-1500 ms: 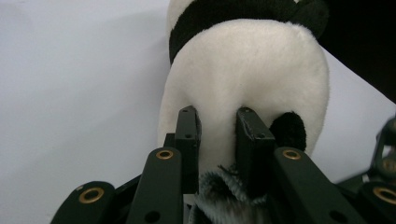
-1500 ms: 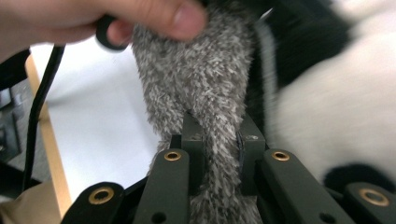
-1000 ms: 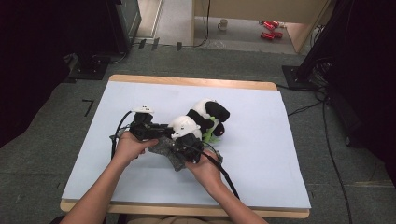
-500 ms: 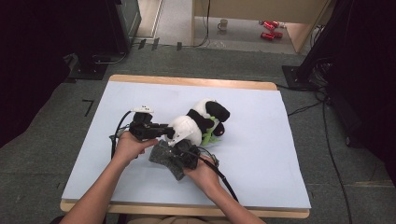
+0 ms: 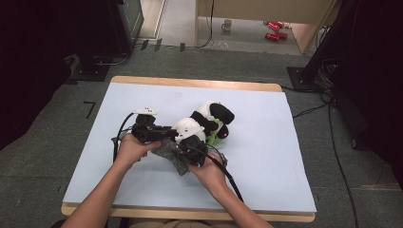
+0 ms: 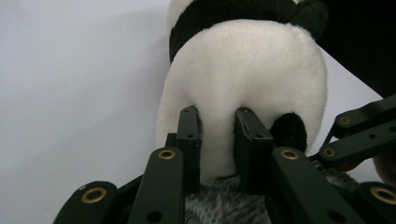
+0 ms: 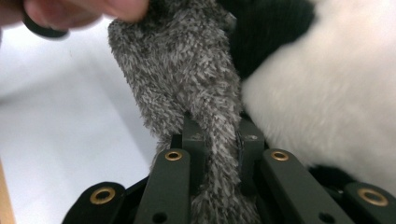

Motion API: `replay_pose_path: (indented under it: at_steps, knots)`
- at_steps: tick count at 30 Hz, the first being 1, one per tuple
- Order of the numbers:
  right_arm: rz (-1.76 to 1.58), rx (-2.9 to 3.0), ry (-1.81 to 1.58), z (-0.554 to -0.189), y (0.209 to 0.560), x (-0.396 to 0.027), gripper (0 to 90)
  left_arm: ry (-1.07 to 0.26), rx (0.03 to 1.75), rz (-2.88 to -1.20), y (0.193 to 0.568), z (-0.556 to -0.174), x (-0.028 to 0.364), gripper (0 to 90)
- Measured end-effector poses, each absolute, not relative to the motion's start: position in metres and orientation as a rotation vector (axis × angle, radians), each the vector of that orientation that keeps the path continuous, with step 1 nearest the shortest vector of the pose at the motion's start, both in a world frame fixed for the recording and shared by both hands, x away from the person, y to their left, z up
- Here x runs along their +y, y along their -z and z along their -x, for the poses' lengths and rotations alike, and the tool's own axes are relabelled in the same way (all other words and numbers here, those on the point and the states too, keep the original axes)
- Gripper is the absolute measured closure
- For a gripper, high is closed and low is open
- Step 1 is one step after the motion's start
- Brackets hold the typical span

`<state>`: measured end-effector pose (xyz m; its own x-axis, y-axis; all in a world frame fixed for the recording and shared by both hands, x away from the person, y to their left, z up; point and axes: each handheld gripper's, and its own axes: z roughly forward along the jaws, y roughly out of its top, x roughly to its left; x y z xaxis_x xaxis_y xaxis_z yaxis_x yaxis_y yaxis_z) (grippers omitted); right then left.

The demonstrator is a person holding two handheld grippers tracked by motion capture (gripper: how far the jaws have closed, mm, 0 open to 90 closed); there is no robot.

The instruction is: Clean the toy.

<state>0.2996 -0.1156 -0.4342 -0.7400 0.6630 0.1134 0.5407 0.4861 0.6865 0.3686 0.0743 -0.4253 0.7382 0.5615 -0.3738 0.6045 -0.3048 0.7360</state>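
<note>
A black-and-white panda plush (image 5: 209, 118) lies mid-table on the pale blue mat (image 5: 266, 142). My left gripper (image 5: 164, 133) comes in from the left and is shut on a fold of the panda's white fur (image 6: 243, 70); in the left gripper view the left gripper (image 6: 217, 114) has both pads sunk into the plush. A grey fuzzy cloth (image 5: 172, 155) hangs beside the panda's head. My right gripper (image 5: 191, 148) is shut on it. In the right gripper view the right gripper (image 7: 220, 128) pinches the grey cloth (image 7: 187, 70), with the panda (image 7: 327, 93) pressed against it at the right.
Cables (image 5: 228, 175) trail from both grippers across the mat toward the near edge. The mat has bare room to the right and at the back. The wooden table rim (image 5: 190, 83) runs along the far side, with black stands (image 5: 313, 71) on the floor beyond.
The right gripper with the grey cloth dipped toward the near edge half a second ago and has come back up against the panda. The left gripper has stayed put.
</note>
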Motion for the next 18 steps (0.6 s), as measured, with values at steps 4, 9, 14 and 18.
replay_pose_path:
  at_steps: [4, 9, 14, 18]
  knots:
    - [-1.032, 2.596, -1.012, -0.299, 0.445, -0.11, 79.4, 0.054, 0.886, -1.982, 0.425, -0.368, 0.074, 74.1]
    - [-1.043, 2.632, -0.967, -0.3, 0.461, -0.108, 79.4, 0.045, 0.884, -1.983, 0.425, -0.368, 0.075, 74.0]
    - [-1.083, 2.666, -0.978, -0.302, 0.465, -0.111, 79.2, 0.033, 0.895, -1.974, 0.426, -0.37, 0.078, 74.0]
    - [-1.092, 2.716, -1.012, -0.302, 0.46, -0.115, 78.8, 0.021, 0.915, -1.97, 0.427, -0.374, 0.082, 74.4]
